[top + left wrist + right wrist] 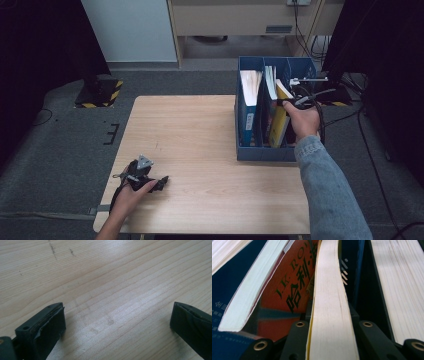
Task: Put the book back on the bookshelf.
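Your left gripper [161,183] sat idle on the bench [210,150], jaws wide apart over bare wood. Farther off, your right gripper [286,102] had its jaws clamped on the yellow book [280,122] in the blue rack [250,152]'s middle slot; best lifted straight up, clear of neighbouring books.

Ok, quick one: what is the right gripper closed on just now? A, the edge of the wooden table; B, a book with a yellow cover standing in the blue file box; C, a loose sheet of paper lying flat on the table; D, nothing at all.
B: the right gripper is clamped on the yellow book standing in the blue file box, and in the right gripper view its page block sits squeezed between the jaws.
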Motion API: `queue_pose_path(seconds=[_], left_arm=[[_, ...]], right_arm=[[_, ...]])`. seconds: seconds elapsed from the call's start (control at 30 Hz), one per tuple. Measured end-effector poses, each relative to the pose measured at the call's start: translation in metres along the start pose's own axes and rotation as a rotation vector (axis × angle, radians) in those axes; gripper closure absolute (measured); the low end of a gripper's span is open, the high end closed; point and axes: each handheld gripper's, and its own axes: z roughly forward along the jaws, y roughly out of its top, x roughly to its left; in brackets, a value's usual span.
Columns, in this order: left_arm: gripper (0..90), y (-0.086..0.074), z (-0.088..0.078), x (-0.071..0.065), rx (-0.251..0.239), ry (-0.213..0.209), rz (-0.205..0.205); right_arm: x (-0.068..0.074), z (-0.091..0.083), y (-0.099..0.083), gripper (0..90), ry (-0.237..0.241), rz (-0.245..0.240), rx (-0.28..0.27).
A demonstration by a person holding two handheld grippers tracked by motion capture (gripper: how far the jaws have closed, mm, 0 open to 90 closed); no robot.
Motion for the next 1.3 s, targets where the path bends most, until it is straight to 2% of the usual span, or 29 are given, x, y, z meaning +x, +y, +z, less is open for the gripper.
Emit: queue_pose_path(seconds=[0.37,1.03,1.3], left_arm=[[0.0,0.000,0.000,0.000,-0.001,0.000,-0.002],[0.0,0.000,0.001,-0.001,-0.002,-0.001,-0.002],[0.0,0.001,0.001,-0.001,-0.002,-0.001,-0.002]], right_arm=[[0.000,-0.008,0.001,71.7,-0.015,-0.022,0.025],[0.005,-0.019,0.008,70.8,-0.007,-0.051,0.046],[0.007,-0.020,0.011,74.0,-0.020,-0.052,0.045]])
